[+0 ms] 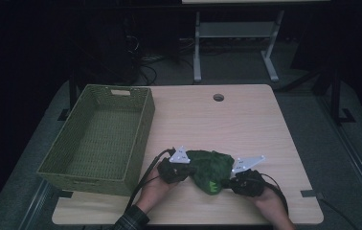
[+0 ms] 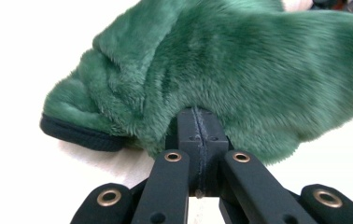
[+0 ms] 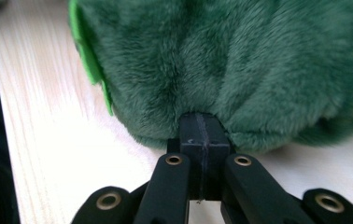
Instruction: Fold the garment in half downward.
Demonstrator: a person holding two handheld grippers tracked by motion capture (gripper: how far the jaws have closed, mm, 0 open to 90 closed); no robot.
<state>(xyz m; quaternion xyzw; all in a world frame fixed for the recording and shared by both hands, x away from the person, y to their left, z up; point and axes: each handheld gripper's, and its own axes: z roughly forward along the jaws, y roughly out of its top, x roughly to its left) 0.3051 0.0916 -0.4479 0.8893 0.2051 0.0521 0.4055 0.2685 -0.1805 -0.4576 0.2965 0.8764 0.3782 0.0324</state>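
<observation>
Near the table's (image 1: 246, 115) front edge, both grippers, left (image 1: 185, 168) and right (image 1: 230, 182), pinch the green plush garment (image 1: 211, 167), gripped for lifting, apparently toward the basket (image 1: 138, 139) next.

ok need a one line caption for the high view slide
Two hand-held tools, left tool and right tool, pinch a green plush toy on a wooden table beside a woven basket.

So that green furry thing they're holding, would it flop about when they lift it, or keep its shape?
The green plush would probably sag: its pile already folds and bunches where the left gripper pinches it. It looks light for its bulk, so the small pinch from the right gripper may do. The fur seems grippy, unlikely to slip or roll on the table.
</observation>
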